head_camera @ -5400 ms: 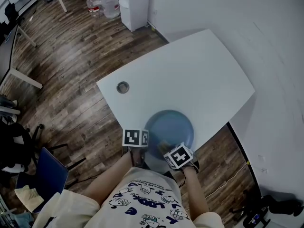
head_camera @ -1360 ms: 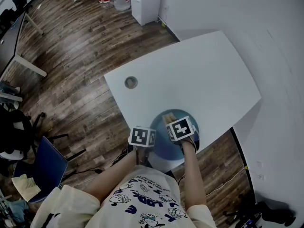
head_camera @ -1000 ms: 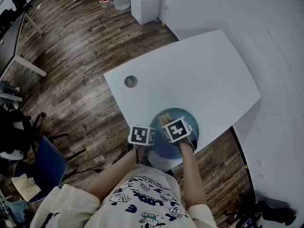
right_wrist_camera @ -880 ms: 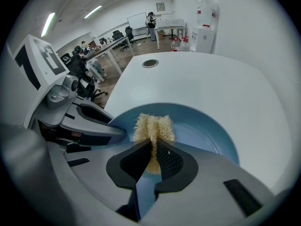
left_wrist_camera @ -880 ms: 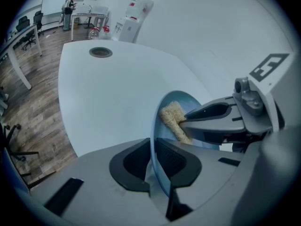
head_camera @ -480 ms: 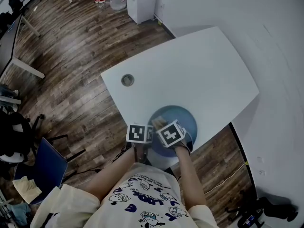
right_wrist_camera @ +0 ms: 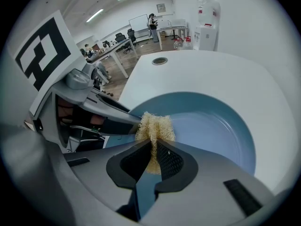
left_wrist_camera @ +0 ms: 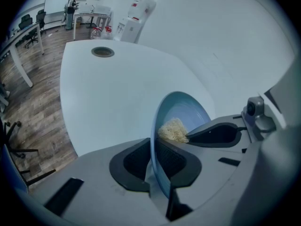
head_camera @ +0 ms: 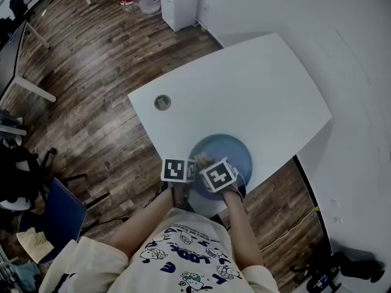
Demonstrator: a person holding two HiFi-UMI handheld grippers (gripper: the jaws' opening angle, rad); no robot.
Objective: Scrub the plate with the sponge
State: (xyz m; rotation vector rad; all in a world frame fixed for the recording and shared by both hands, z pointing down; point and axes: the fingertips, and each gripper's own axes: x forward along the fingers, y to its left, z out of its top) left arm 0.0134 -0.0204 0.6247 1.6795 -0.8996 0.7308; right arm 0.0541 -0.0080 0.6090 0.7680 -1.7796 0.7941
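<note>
Left gripper (left_wrist_camera: 157, 147) pinches the blue plate (head_camera: 231, 152) by its rim, lower centre of the head view; right gripper (right_wrist_camera: 153, 150) clamps the fibrous sponge (right_wrist_camera: 155, 126) against it. I judge hard strokes could lever the plate from that thin grip.

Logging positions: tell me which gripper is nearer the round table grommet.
Left. The left gripper grips the plate rim on the grommet side; the right gripper, holding the sponge, is farther off.

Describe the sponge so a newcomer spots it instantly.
On the white table, find the blue plate at its near edge. The sponge is the pale, fibrous tuft pinched in the right gripper's jaws over it, the only rough, straw-coloured thing there.
</note>
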